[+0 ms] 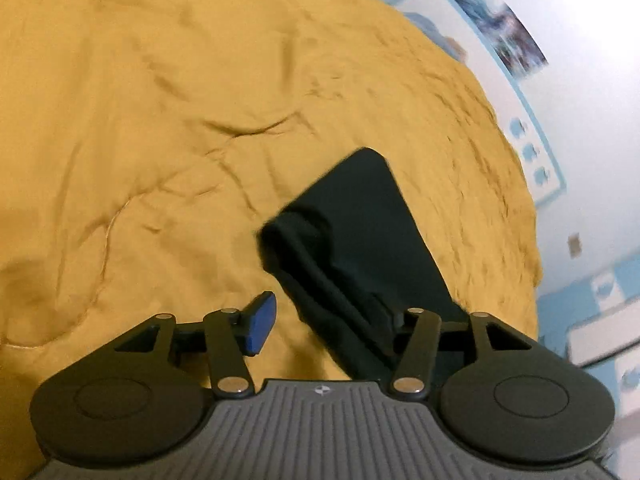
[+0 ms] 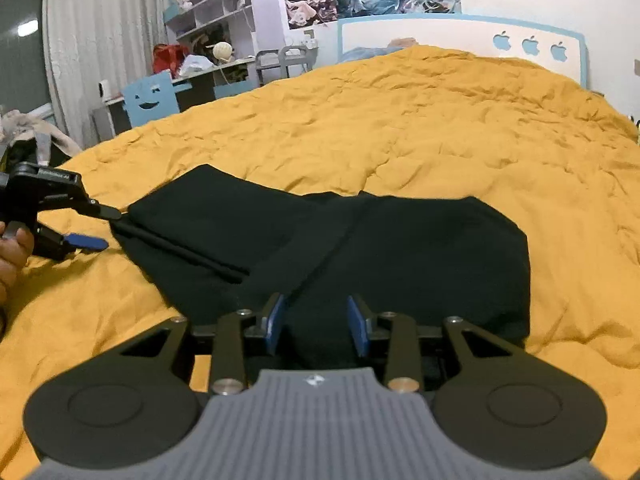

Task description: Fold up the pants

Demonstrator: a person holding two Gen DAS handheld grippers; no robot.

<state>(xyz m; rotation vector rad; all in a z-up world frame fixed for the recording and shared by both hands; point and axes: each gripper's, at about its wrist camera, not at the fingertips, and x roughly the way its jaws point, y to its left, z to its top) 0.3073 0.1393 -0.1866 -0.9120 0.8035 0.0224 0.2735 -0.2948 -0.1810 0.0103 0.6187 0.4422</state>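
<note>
right tongs (image 2: 316, 326) astride black pants (image 2: 420, 248)

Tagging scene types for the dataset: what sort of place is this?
Probably a child's bedroom: a bed with a mustard duvet, a blue-trimmed headboard, and a cluttered desk under shelves.

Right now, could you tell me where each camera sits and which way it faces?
Left wrist: on the left gripper, looking down at the yellow bedspread and black pants; its open fingers show.
Right wrist: on the right gripper, facing the headboard; a hand shows.
Shared: pants, bedspread, left gripper.
</note>
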